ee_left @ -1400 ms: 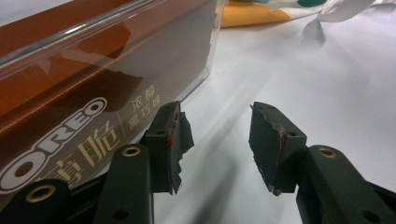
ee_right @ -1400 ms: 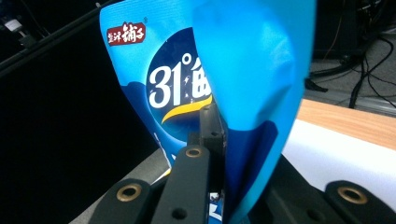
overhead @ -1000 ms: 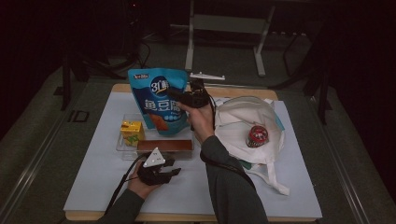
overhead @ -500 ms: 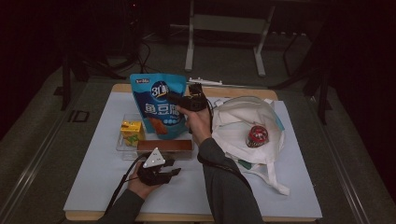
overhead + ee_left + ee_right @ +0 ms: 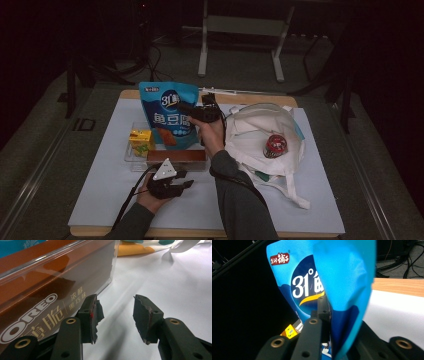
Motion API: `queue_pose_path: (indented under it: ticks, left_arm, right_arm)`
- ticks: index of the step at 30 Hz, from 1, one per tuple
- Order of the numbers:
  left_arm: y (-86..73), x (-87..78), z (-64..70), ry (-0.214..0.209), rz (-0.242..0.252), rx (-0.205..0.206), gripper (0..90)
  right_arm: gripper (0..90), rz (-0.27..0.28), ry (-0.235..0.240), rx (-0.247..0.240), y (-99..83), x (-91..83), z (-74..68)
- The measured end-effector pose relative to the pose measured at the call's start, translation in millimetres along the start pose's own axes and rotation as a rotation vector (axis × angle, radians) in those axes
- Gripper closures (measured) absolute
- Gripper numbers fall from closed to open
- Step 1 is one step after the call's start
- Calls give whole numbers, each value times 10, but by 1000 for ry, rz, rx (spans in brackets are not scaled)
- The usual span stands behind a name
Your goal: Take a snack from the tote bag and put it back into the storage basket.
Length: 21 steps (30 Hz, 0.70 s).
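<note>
Holding blue snack pouch (image 5: 169, 115) upright above clear tray (image 5: 131, 156), we pinch its right edge in right gripper (image 5: 196, 113), jaws pressed onto glossy, crinkled film. We judge packing partly done: red can (image 5: 275, 145) already in white cloth tote (image 5: 255, 135); pouch, yellow carton (image 5: 140, 141), brown Oreo box (image 5: 176, 156) still left. Left gripper (image 5: 184, 185) rests on white table (image 5: 100, 190), jaws spread, empty, beside rigid box.

The right gripper (image 5: 192, 111) was raised above the table, forearm stretched forward, its jaws clamped together on something. The left gripper (image 5: 186, 185) rested low near the table's front edge, held in the left hand (image 5: 152, 196), jaws apart.
</note>
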State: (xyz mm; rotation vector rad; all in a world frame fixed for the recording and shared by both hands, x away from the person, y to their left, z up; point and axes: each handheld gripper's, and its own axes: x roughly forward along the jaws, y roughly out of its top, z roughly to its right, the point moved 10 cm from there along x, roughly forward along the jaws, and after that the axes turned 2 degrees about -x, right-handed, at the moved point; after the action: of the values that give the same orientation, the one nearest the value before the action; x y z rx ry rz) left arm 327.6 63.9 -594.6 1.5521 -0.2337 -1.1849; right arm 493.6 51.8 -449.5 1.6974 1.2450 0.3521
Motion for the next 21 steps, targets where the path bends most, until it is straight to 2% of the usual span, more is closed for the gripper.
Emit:
queue_pose_path:
  ticks: [7, 9, 12, 14, 19, 21]
  left_arm:
    - [-2, 4, -3, 0, -4, -3, 543]
    - [-3, 3, -3, -1, -5, -3, 543]
    - [-3, 4, -4, -1, -6, -3, 543]
    - [-3, 5, -4, -1, -5, -4, 543]
    - [-3, 5, -5, 0, -6, -5, 543]
    - [-4, 7, -5, -1, -7, -6, 543]
  right_arm:
    - [717, -54, -29, -60, -15, -121, 50]
    - [674, -79, -38, -92, -28, -153, 53]
    - [612, -131, -83, -176, -69, -203, 68]
    - [546, -159, -91, -215, -101, -244, 67]
    - [523, -227, -118, -309, -189, -372, 84]
    - [532, -246, -107, -328, -212, -429, 77]
